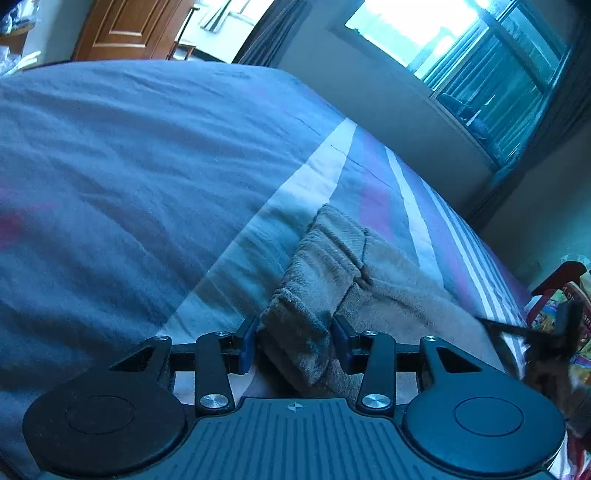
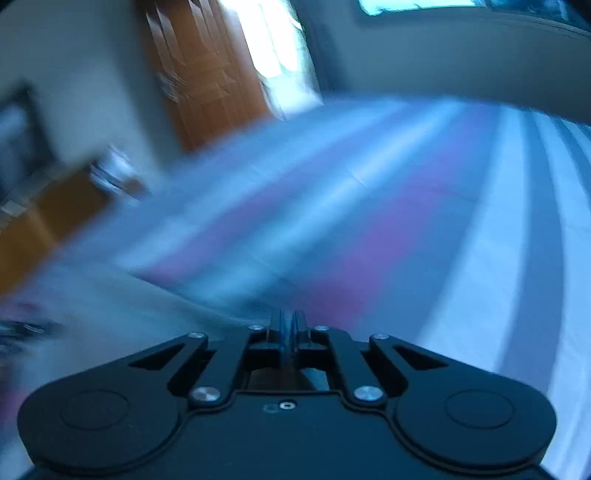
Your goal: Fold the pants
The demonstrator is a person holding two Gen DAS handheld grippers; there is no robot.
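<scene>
Beige fleece pants (image 1: 373, 280) lie rumpled on the striped bed cover (image 1: 147, 177) in the left wrist view, close to the near edge. A thick folded end of them stands up between the blue pads of my left gripper (image 1: 294, 338). The cloth fills the gap and both pads touch it. In the blurred right wrist view, my right gripper (image 2: 288, 325) has its fingers pressed together over the bed cover (image 2: 369, 206). I see nothing between them. A pale smear of cloth (image 2: 96, 314) to its lower left may be the pants.
A wall and a curtained window (image 1: 491, 85) run along the bed's far side. A wooden door (image 1: 129, 29) stands beyond the bed. A red chair with colourful packets (image 1: 565, 295) and a dark blurred shape (image 1: 532, 332) sit at the right edge.
</scene>
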